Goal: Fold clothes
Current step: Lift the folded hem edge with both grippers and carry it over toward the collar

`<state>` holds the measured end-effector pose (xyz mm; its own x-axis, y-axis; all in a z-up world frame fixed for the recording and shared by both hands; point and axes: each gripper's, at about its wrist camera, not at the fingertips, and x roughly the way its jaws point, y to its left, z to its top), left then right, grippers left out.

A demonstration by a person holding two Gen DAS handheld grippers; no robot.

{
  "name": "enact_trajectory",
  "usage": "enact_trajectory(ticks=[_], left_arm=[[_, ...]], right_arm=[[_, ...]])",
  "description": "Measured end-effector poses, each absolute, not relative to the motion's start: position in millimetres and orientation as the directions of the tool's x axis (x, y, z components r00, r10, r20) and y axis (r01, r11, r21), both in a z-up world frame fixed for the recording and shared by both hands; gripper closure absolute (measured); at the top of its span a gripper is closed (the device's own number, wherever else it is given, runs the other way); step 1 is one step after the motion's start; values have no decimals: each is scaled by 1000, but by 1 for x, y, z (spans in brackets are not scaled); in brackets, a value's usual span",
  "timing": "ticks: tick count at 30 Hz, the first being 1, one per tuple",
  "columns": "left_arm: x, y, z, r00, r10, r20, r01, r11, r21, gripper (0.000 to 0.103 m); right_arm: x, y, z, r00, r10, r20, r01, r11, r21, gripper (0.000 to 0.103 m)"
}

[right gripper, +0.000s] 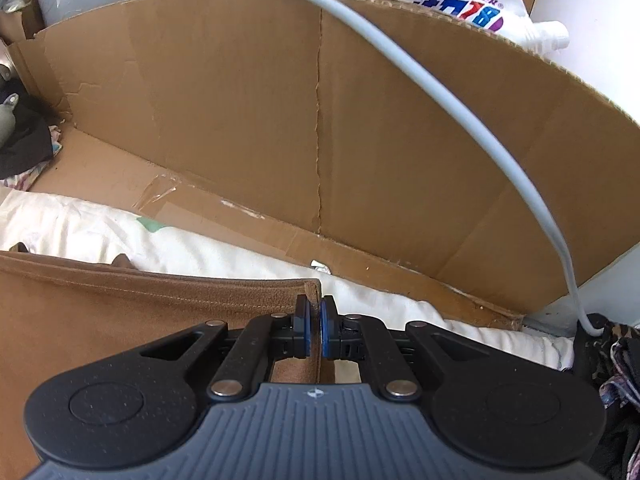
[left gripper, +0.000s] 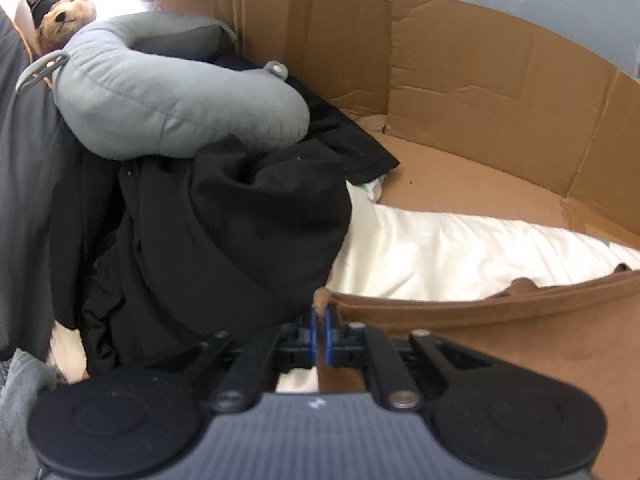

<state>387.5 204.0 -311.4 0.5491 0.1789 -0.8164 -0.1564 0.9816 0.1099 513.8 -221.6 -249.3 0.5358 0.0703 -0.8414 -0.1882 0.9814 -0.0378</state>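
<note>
A brown suede-like garment [left gripper: 500, 344] lies spread over a white sheet [left gripper: 440, 252], its stitched hem running across both views. My left gripper [left gripper: 322, 316] is shut on the garment's left corner, a bit of brown cloth poking up between the blue pads. My right gripper [right gripper: 315, 314] is shut on the right corner of the same brown garment [right gripper: 120, 312], where its hem ends. Both grippers point steeply down at the white sheet [right gripper: 200, 248].
A heap of black clothes [left gripper: 224, 232] with a grey neck pillow [left gripper: 160, 92] and a teddy bear [left gripper: 60, 16] sits at the left. Cardboard walls [right gripper: 320, 120] ring the far side. A white cable [right gripper: 460, 112] arcs down at the right, near a detergent bag [right gripper: 460, 0] and dark patterned cloth [right gripper: 616, 360].
</note>
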Motion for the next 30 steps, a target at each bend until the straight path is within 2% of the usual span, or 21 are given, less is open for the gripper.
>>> enact_trajectory(ticks=[6,24,30], left_arm=[[397,201,-310,541,188,-820,-139,981,133,99],[429,199,-346,513,232,-827,-158,972,175,99],[432,197,-348,500,211,-840,-158,976,151,97]], right_arm=[[523,-218,-242,543,54,-838,-191,980,-60,99],[561,-196,-283,529,-5,-849,-194,973,-126,99],[558,-200,-285,561,-24,-828,-160,978,-137,97]])
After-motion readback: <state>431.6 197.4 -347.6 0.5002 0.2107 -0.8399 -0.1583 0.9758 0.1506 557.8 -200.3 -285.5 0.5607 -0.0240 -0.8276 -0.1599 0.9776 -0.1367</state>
